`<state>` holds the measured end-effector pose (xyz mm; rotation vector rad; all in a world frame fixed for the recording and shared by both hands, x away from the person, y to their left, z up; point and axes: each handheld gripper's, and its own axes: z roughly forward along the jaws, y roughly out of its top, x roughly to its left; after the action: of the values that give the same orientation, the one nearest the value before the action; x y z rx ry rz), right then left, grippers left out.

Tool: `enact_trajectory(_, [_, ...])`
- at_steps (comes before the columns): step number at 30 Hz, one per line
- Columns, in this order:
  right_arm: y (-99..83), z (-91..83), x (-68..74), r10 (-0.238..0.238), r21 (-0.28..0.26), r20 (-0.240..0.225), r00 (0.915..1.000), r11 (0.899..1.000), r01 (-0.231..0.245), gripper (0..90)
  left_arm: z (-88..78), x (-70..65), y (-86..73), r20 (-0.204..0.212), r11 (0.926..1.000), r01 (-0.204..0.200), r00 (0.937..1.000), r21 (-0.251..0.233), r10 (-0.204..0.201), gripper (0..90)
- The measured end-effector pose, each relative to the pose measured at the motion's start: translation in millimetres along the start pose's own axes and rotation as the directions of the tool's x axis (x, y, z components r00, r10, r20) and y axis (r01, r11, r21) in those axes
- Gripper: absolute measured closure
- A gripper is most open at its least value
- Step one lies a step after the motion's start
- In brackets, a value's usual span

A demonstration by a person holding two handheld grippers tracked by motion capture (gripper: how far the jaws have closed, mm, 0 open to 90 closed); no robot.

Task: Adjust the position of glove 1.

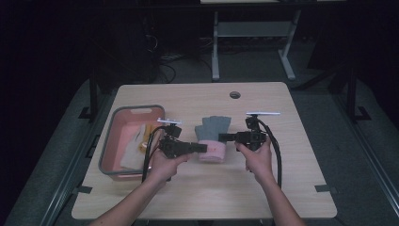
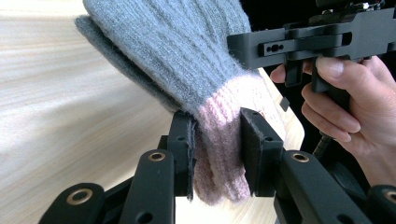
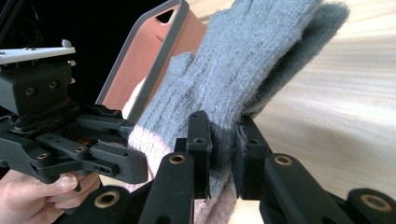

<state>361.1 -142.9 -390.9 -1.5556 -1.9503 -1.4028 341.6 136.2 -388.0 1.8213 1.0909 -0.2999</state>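
Item: grey knitted glove with pink ribbed cuff (image 1: pixel 212 136), lying at mid-table beside a pink grey-rimmed plastic bin (image 1: pixel 123 141). Left gripper (image 2: pixel 217 149) pinched the cuff; right gripper (image 3: pixel 223 149) pinched the grey edge opposite. Opposed holds likely served to lift or stretch it.

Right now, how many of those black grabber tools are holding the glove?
2. The left gripper pinches the pink cuff of the glove; the right gripper clamps the grey part near the cuff from the opposite side.
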Motion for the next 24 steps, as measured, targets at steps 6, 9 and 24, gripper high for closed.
enact_trajectory(6, [7.2, 3.9, 10.0, -0.025, 0.007, 0.005, 0.9997, 1.000, 0.025, 78.6, -8.4, 1.9, 1.8, -0.001, 0.9999, 0.000, 1.0000, -0.014, 0.000, 67.3])
enact_trajectory(9, [9.6, 5.7, 13.4, -0.028, 0.012, 0.006, 0.9996, 1.000, 0.028, 78.6, -11.8, 2.6, 2.3, -0.002, 0.9998, 0.001, 1.0000, -0.017, -0.001, 67.4])
enact_trajectory(24, [21.0, 22.1, 32.6, -0.066, 0.035, 0.001, 0.9978, 0.997, 0.066, 78.6, -36.6, 8.3, 4.4, -0.024, 0.9988, 0.006, 0.9997, -0.048, -0.008, 67.4])
